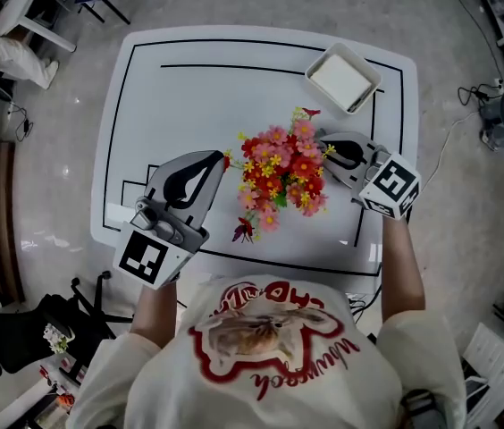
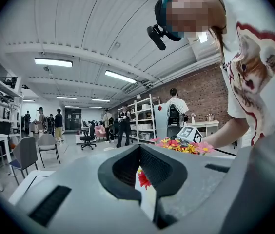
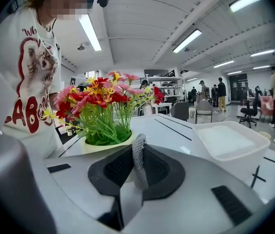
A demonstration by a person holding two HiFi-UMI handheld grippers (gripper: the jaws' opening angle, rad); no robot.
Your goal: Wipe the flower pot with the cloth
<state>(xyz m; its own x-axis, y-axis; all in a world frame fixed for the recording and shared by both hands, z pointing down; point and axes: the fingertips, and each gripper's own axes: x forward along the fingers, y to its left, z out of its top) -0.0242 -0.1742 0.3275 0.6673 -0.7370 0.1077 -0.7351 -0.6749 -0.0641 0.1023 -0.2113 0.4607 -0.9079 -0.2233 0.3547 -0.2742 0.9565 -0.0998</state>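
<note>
The flower pot [image 3: 104, 146] is cream and holds red, pink and yellow flowers [image 1: 279, 181]; in the head view the blooms hide it. My right gripper [image 3: 135, 165] is shut on a grey knitted cloth [image 3: 138, 165], whose fold stands up between the jaws, close in front of the pot's wall. In the head view this gripper [image 1: 323, 143] reaches the flowers from the right. My left gripper [image 1: 224, 161] comes in from the left. In its own view the jaws [image 2: 145, 175] stand nearly together on a thin white strip, apparently the pot's rim [image 2: 148, 196], with a red bloom [image 2: 144, 179] beside it.
A white rectangular tray [image 1: 343, 77] stands at the table's far right, just beyond the right gripper [image 3: 230, 140]. The white table [image 1: 198, 96] carries black lines. Shelves, chairs and several people stand far back in the room.
</note>
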